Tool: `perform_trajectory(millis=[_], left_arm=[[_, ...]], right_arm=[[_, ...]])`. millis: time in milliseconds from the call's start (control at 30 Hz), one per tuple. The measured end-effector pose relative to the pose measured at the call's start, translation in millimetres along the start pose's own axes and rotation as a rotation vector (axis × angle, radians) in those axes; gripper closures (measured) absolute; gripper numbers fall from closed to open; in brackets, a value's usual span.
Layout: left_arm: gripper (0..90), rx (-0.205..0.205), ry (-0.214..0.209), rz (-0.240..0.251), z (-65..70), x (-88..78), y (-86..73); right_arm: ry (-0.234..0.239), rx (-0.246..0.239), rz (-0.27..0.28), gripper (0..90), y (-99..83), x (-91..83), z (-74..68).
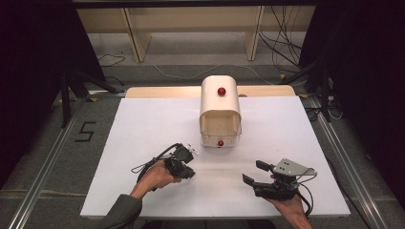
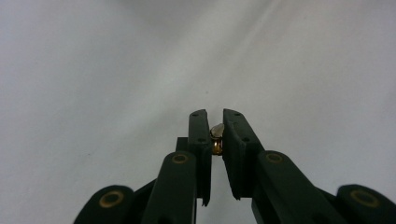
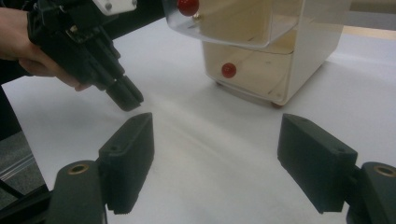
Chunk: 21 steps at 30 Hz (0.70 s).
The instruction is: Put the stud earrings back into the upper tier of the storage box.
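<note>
My left gripper [image 1: 189,173] [image 2: 215,115] points down at the white table sheet [image 1: 143,129], left of the middle. It is shut on a small shiny gold-coloured piece [image 2: 216,138] pinched between its pads, too small to name. In the right gripper view the left gripper [image 3: 125,99] hangs just above the sheet. My right gripper [image 1: 253,172] [image 3: 217,125] rests near the front right, open, with nothing between its jaws. A small cream cabinet [image 1: 219,109] [image 3: 299,42] with red knobs [image 1: 221,91] [image 3: 228,70] stands at the middle back; a clear drawer [image 3: 224,23] is pulled out toward me.
A wooden table edge [image 1: 157,91] shows behind the white sheet. Cables [image 1: 282,47] and shelf legs [image 1: 136,38] lie on the floor beyond. Metal rails [image 1: 47,152] run along both sides, with a "5" mark [image 1: 84,131] on the left mat.
</note>
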<state>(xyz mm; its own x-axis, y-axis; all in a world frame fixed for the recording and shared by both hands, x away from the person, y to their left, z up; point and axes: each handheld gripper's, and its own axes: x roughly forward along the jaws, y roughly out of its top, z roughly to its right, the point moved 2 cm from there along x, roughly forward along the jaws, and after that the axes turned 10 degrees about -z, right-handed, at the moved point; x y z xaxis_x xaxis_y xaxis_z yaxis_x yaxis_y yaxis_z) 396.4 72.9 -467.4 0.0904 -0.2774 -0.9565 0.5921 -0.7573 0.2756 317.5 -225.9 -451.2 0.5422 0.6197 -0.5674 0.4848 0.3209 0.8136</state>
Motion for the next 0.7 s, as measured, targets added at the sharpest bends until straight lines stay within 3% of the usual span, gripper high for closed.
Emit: perform_trajectory(millis=[133, 433, 700], left_arm=[[81.3, -0.036, -0.002, 0.058, -2.9, -6.9, -1.3], [81.3, -0.06, 0.012, 0.141, -10.5, -24.2, -4.1], [81.0, -0.11, 0.035, 0.279, -13.9, -38.9, -3.5]], right_arm=[[0.0, 0.0, 0.0, 27.9, 0.1, 0.0, 0.0], [0.001, 0.002, -0.002, 27.9, -0.1, 0.2, -0.3], [0.002, 0.0, 0.001, 27.9, 0.0, 0.1, -0.3]])
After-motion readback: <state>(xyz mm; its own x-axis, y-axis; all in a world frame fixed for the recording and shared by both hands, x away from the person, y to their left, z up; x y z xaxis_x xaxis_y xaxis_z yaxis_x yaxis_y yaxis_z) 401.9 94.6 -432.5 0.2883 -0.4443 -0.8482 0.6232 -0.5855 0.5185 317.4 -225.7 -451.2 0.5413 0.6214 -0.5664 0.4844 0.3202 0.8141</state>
